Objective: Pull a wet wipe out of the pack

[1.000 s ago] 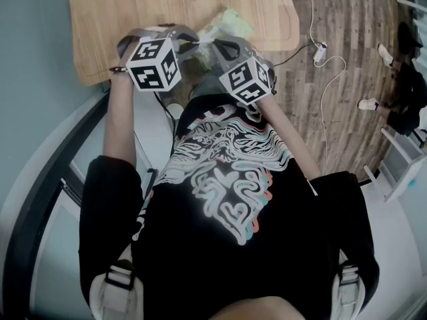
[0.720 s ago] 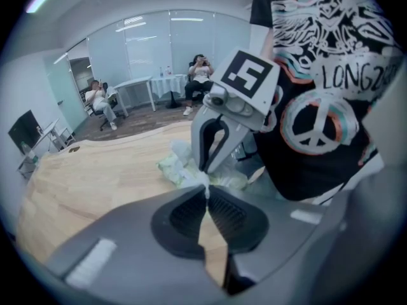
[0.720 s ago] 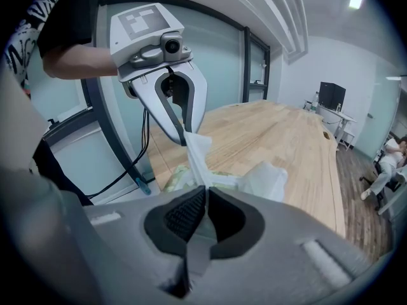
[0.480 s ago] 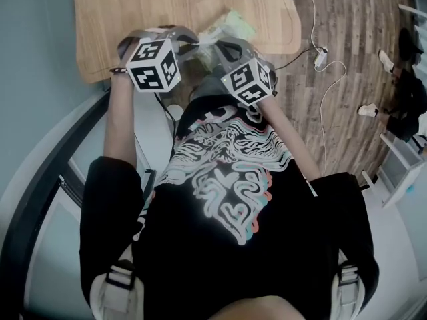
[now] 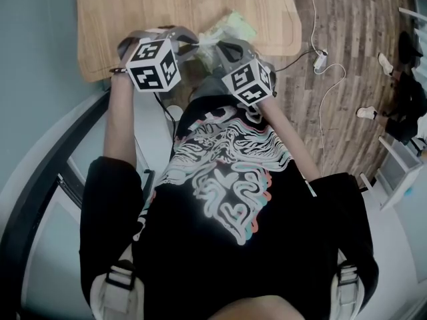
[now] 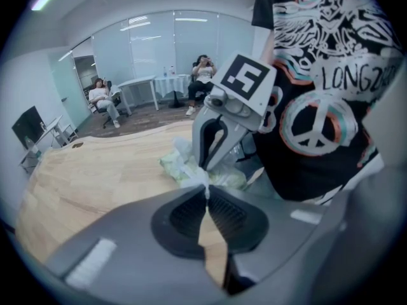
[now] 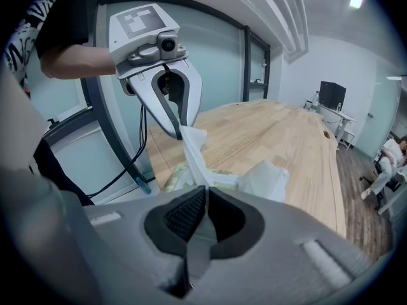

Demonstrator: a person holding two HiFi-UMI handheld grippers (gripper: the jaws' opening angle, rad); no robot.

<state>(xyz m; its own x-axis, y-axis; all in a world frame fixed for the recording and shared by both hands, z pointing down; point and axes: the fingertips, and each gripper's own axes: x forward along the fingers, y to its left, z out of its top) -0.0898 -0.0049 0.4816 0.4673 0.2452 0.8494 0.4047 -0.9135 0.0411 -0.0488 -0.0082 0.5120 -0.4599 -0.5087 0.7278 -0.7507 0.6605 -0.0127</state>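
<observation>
Nothing has moved in the last second: both hands sit at the near edge of the table (image 5: 133, 12), as before. My left gripper (image 6: 206, 194) has its jaws pinched tight on the tip of the wipe (image 7: 193, 152), which runs taut down to the pack (image 5: 231, 27) lying on the table. The right gripper (image 7: 205, 192) has its jaws closed at the pack's mouth, seemingly nipping its film. The wipe is only partly out; I judge the pull paused
</observation>
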